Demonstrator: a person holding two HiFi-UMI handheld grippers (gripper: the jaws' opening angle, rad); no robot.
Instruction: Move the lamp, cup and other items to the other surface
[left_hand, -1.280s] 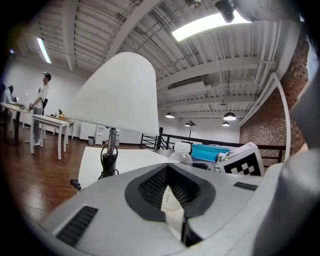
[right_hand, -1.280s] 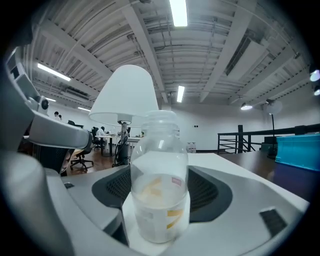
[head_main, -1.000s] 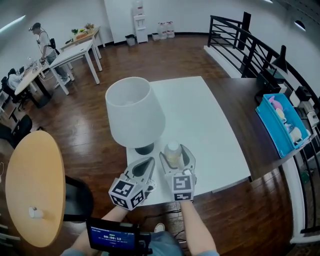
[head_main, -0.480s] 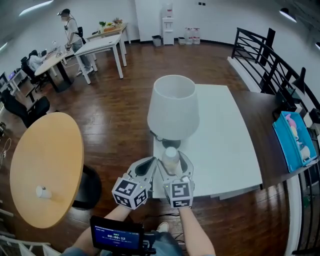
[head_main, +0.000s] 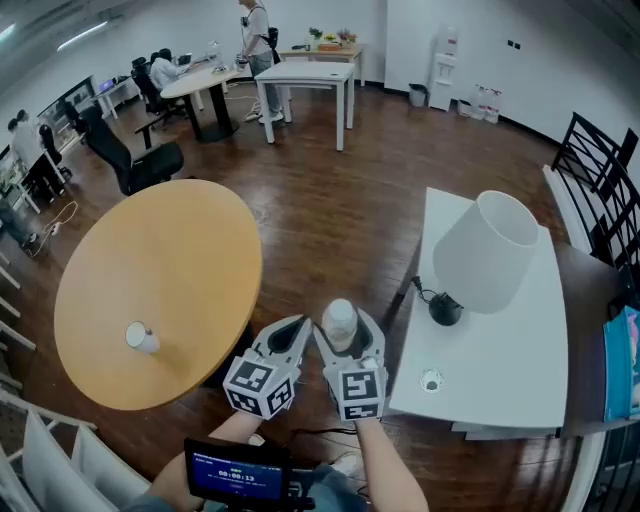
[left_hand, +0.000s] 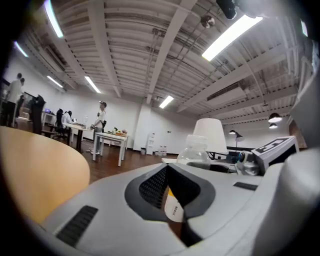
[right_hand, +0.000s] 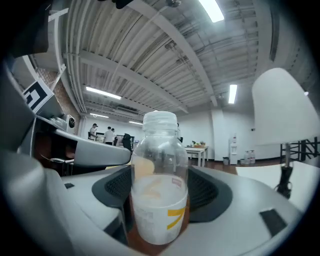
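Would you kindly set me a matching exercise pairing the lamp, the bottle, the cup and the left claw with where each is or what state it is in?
Things:
1. lamp
2. bottle
3. cup
4. left claw

Places or states:
A. on the round wooden table
B. holding nothing
C. on the white table
D. gripped in the right claw

Pairs: 1-C; 2-D; 3-A; 4-B

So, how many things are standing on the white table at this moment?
2 on the white table: the lamp farther back, and a small round object, maybe a cup, near the closest corner. The lamp may hide something small.
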